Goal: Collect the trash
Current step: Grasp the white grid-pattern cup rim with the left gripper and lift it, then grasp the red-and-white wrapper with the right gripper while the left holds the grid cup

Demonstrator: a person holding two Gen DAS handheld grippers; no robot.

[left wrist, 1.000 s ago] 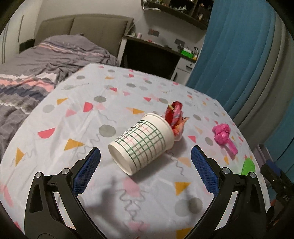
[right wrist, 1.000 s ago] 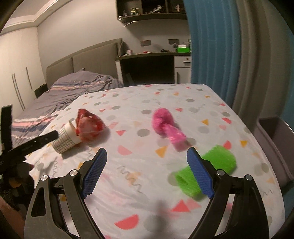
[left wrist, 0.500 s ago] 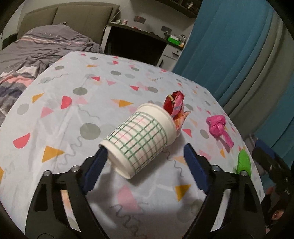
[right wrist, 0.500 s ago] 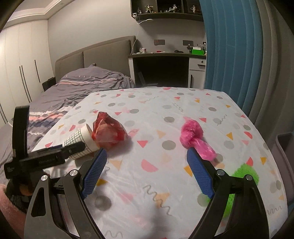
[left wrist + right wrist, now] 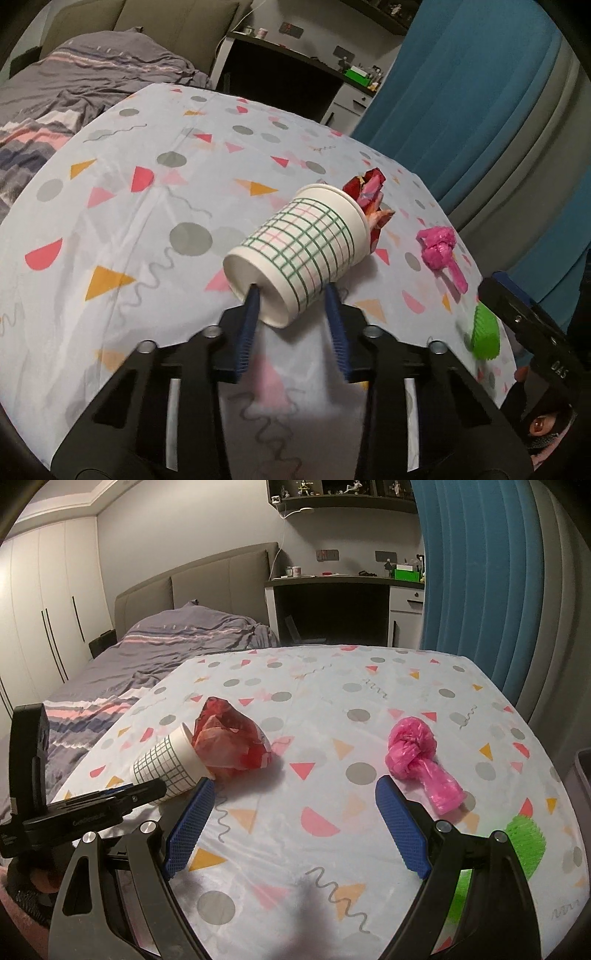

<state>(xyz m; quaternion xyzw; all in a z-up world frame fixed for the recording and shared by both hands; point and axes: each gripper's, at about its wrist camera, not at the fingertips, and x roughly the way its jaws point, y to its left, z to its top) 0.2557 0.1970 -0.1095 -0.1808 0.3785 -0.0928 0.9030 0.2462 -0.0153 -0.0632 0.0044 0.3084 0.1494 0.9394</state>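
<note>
A white paper cup with a green grid lies on its side on the patterned tablecloth; it also shows in the right wrist view. My left gripper is shut on the cup's base end, one finger on each side. Crumpled red plastic sits at the cup's mouth. A knotted pink bag and a green cupcake liner lie to the right. My right gripper is open and empty above the cloth, between the red plastic and the pink bag.
A bed with grey bedding stands beyond the table's left. A dark desk and blue curtain are at the back. A grey bin's edge shows at the far right.
My left gripper moved forward and closed its fingers onto the cup's base. My right gripper shifted left, away from the green liner, and stayed open.
</note>
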